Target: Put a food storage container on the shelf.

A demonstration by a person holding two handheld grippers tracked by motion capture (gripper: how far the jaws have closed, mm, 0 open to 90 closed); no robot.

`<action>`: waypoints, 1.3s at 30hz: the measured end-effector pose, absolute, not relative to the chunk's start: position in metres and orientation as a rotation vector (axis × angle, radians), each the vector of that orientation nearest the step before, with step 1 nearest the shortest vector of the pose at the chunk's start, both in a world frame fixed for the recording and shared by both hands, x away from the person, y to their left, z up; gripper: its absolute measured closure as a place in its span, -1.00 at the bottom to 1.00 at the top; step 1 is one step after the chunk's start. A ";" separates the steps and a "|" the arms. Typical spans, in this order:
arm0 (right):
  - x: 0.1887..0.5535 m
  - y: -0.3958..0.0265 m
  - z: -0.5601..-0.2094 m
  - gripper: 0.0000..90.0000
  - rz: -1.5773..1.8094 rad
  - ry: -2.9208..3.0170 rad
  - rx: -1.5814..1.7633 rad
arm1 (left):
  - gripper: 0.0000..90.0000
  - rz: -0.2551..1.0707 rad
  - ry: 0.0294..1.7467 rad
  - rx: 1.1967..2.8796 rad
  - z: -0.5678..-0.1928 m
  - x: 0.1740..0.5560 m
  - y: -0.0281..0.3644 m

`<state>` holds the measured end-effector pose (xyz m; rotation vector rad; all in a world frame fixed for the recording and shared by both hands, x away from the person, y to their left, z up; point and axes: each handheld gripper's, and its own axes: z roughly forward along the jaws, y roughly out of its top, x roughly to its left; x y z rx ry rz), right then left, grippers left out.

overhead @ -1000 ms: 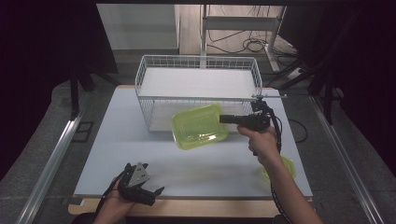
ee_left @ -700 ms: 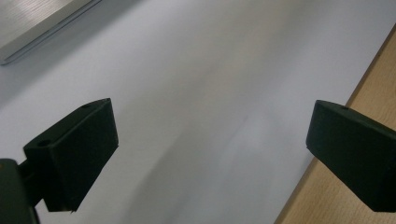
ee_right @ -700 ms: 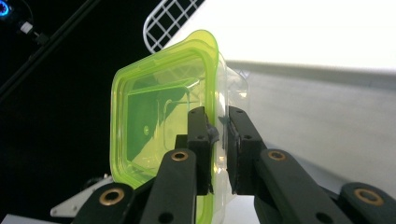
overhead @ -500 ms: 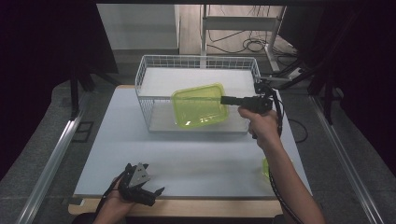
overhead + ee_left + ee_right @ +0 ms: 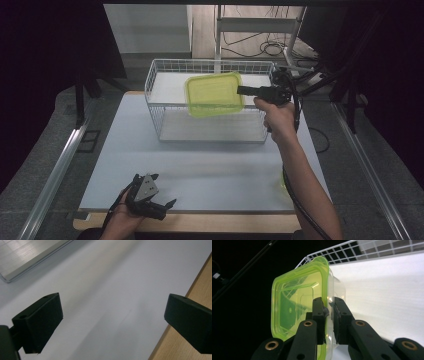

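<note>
Green box hangs in the air over the white wire basket, near its back part. It is a see-through tub with a bright green lid on it. Your right gripper has it by one edge. In the right gripper view the two black jaws are squeezed tight on the rim of the green box, with the lid on one side and the clear wall on the other. The box is tipped, so its lid faces partly toward you and not flat up. It does not touch the basket.

Your right hand reaches out over the right end of the basket, and the black cable runs down along your arm.

Your left gripper rests low at the near edge of the white table, close to the wooden rim. Its jaws are spread wide apart, and nothing is between them. In the left gripper view you see bare white table between the two black jaws, and a strip of the wooden edge on one side.
</note>
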<state>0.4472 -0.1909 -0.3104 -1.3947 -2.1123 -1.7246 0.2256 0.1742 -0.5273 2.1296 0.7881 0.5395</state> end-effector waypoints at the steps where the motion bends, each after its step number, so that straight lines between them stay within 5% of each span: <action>1: 0.449 -0.190 -0.310 0.80 -1.726 -2.113 -1.407 | -0.96 0.540 0.788 2.130 -0.527 0.226 0.174; 26: 0.477 -0.176 -0.308 0.79 -1.734 -2.121 -1.580 | -0.96 0.526 0.768 2.154 -0.530 0.225 0.172; 39: 0.478 -0.167 -0.311 0.58 -1.666 -2.317 -1.665 | -0.96 0.519 0.754 2.180 -0.532 0.226 0.169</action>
